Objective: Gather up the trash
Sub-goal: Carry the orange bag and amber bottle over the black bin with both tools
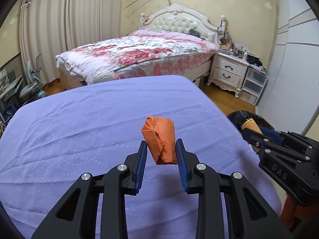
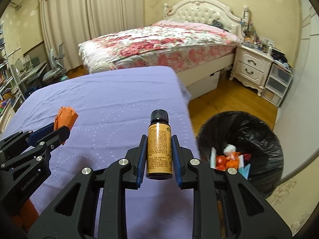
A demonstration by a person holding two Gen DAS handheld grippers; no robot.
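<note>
My left gripper [image 1: 161,145] is shut on a crumpled orange paper wad [image 1: 159,139] and holds it above the purple cloth-covered table [image 1: 79,129]. The wad also shows in the right wrist view [image 2: 65,117], in the left gripper [image 2: 59,132]. My right gripper [image 2: 159,141] is shut on a small brown bottle [image 2: 159,149] with a black cap and gold label, upright over the table's right edge. That bottle [image 1: 249,122] and right gripper [image 1: 252,134] also show at the right of the left wrist view. A black-bagged trash bin [image 2: 249,131] with several scraps inside stands on the floor right of the table.
A floral-covered bed [image 2: 159,45] stands behind the table. A white nightstand [image 2: 251,67] and plastic drawers [image 2: 277,83] line the right wall. A desk and chair [image 2: 49,69] stand at the left. Wooden floor [image 2: 219,99] lies between the table and the bed.
</note>
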